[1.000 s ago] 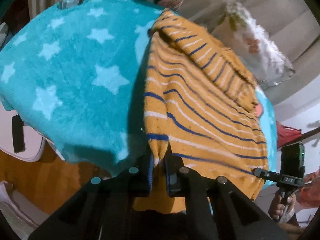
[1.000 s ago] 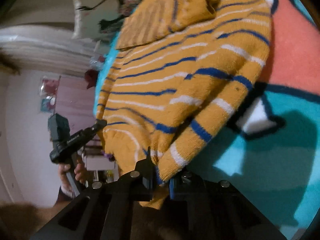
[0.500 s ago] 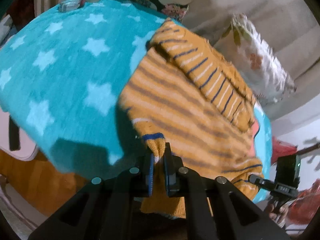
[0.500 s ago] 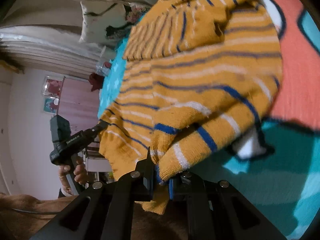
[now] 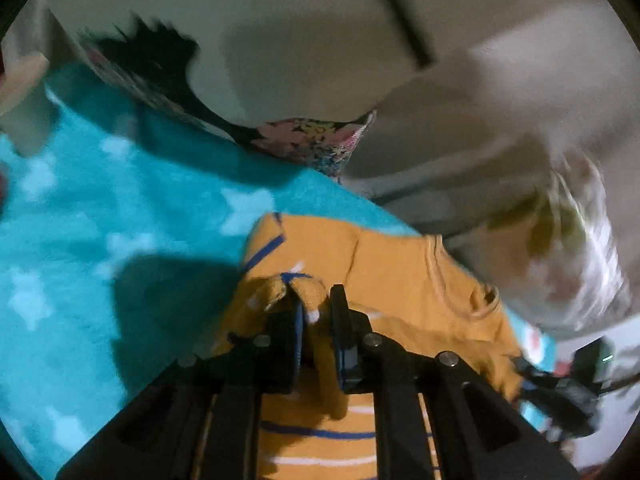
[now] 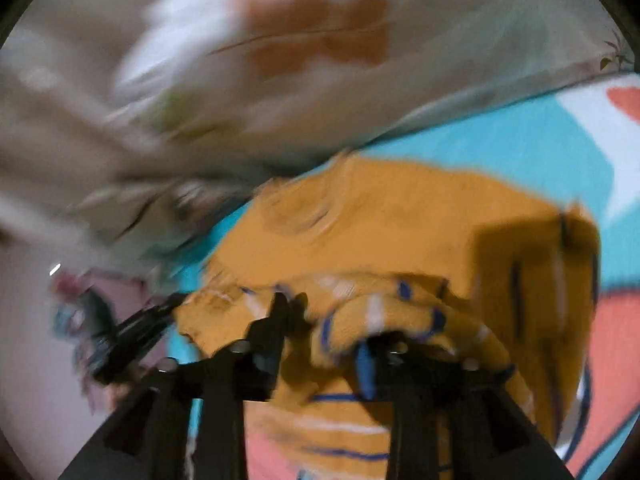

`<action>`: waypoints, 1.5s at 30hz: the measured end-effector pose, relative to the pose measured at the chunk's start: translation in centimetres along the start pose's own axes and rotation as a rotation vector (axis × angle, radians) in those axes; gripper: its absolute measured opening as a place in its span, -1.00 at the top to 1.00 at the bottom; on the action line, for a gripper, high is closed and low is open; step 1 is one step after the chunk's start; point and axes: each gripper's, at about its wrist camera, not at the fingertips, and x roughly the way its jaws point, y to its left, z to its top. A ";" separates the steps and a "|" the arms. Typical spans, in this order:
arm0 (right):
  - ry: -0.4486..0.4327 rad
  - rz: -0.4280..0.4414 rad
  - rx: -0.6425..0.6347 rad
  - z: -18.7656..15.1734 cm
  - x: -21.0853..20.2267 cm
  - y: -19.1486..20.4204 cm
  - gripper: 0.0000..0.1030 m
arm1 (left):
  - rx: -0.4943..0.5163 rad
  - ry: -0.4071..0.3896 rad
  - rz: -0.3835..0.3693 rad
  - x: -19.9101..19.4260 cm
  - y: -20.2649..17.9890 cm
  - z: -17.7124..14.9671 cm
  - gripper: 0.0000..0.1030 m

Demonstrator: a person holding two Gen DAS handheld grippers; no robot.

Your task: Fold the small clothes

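A small mustard-yellow knit sweater [image 5: 392,276] with blue and white stripes lies on a turquoise blanket [image 5: 100,216]. Its lower half is folded up over its collar end. My left gripper [image 5: 314,312] is shut on the sweater's hem corner, low over the garment. In the right wrist view the sweater [image 6: 384,220] fills the centre, blurred by motion. My right gripper [image 6: 320,316] has its jaws spread wide, with the folded hem edge lying loose between them.
A floral pillow [image 5: 312,140] and a pale pillow [image 5: 568,248] lie at the far edge of the blanket. A pale patterned pillow [image 6: 280,60] is just beyond the sweater. The other handheld gripper [image 5: 560,392] shows at the right.
Both grippers have carried the sweater's hem forward over the garment towards the collar, folding it in half. The right gripper has opened and let go of the hem.
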 end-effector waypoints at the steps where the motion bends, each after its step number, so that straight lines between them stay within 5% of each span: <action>1: -0.018 -0.025 0.026 0.8 0.4 -0.3 0.18 | -0.006 0.003 -0.036 0.1 0.1 0.3 0.53; 4: -0.063 0.047 0.063 1.8 -0.2 -0.6 -0.18 | 0.050 -0.036 -0.047 -0.5 0.5 0.4 -0.16; 5: -0.080 0.042 0.055 1.9 -0.7 -0.6 -0.19 | 0.063 -0.051 -0.027 -0.8 0.7 0.4 -0.21; 13: -0.179 -0.066 -0.101 0.5 -4.0 1.7 -0.22 | 0.140 -0.034 0.040 -2.1 2.5 -1.9 -0.25; 19: 0.010 -0.115 -0.378 -1.4 2.6 6.9 -0.22 | 0.174 -0.011 0.056 -1.6 2.5 -3.8 -0.26; 23: 0.040 -0.220 -0.335 1.9 6.9 5.5 -0.18 | 0.387 0.037 0.084 0.5 -1.6 -3.8 -0.47; 26: 0.008 -0.204 -0.250 4.2 7.2 4.5 -0.17 | 0.520 0.014 0.201 3.0 -3.8 -2.9 -0.47; 28: -0.021 -0.220 -0.243 4.8 6.5 4.8 -0.17 | 0.459 -0.024 0.255 3.7 -3.2 -0.8 -0.47; 30: -0.053 -0.246 -0.258 4.8 5.3 5.1 -0.17 | 0.322 -0.041 0.227 3.1 -1.6 1.5 -0.47; 34: -0.147 -0.254 -0.253 4.0 0.8 4.7 -0.24 | 0.237 -0.064 0.173 1.0 0.2 2.2 -0.47; 39: -0.200 -0.256 -0.199 1.6 -5.3 1.1 -0.35 | 0.196 -0.056 0.132 -2.6 3.0 -0.6 -0.47; 45: -0.137 -0.224 -0.110 -4.6 -9.6 -4.4 -0.38 | 0.077 -0.019 0.004 -6.8 8.4 -5.9 -0.60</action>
